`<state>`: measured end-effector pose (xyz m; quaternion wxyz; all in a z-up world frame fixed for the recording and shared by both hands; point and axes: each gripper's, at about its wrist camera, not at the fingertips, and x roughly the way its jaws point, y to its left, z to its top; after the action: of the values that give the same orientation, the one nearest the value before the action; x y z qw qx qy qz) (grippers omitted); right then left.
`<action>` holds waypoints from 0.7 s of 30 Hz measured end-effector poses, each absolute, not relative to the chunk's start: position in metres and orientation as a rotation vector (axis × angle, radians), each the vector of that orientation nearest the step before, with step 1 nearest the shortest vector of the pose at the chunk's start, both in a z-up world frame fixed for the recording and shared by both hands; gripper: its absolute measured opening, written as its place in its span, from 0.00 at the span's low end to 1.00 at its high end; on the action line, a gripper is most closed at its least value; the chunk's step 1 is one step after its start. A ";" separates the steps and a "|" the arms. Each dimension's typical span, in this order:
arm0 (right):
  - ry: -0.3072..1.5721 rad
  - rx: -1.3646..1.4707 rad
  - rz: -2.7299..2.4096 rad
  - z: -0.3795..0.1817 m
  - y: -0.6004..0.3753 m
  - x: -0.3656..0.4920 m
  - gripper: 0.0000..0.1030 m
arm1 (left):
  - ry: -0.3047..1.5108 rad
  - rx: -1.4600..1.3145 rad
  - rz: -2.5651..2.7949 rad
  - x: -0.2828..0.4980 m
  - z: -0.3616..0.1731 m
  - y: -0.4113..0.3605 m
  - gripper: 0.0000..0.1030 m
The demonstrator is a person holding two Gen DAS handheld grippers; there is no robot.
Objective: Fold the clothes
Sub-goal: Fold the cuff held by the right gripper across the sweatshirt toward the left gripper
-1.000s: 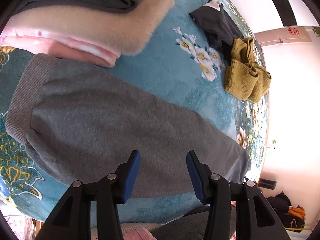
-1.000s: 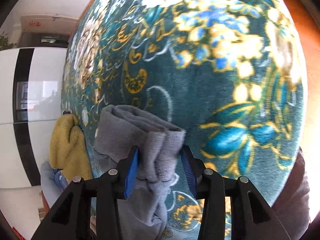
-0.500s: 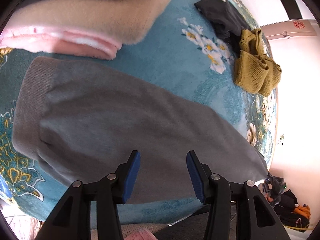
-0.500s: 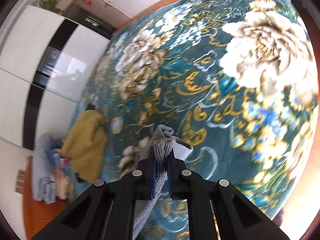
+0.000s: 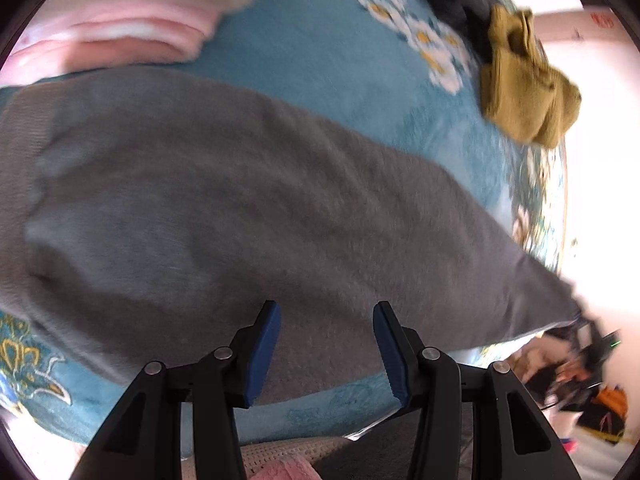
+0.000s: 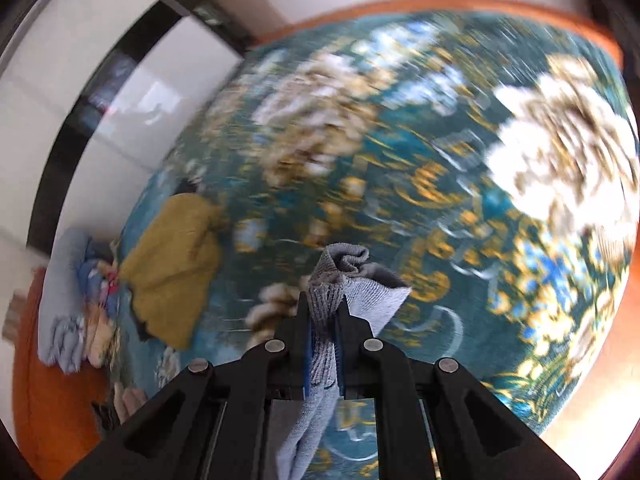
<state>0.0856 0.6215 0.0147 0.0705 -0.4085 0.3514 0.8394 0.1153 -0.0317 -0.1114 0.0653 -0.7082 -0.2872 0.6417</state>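
Left gripper (image 5: 326, 346): jaws apart, holding nothing, hovering over grey garment (image 5: 240, 216), which lies spread across centre frame on teal floral blanket (image 5: 320, 52). Right gripper (image 6: 323, 332): jaws clamped on bunched grey cuff (image 6: 344, 276), lower centre of right view. Mustard knit (image 5: 524, 88) upper right; pink/cream folded stack (image 5: 120, 28) upper left. Right view motion-blurred.

open blanket (image 5: 320, 40) between pink stack (image 5: 120, 36) and mustard garment (image 5: 520, 96), seemingly passable despite blur.

Grey garment (image 5: 248, 208) – matt fleecy knit; floral blanket (image 5: 320, 60) – plush; mustard garment (image 5: 524, 92) – ribbed knit.
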 end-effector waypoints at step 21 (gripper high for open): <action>0.242 -2.226 2.840 -0.026 0.243 0.051 0.10 | -1.283 -1.853 1.821 0.114 -0.108 -0.061 0.55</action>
<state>0.0510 0.2431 -0.0256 -0.2355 -0.5982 0.0651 0.7632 0.1141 -0.0612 -0.1077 0.1216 -0.6347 -0.4396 0.6238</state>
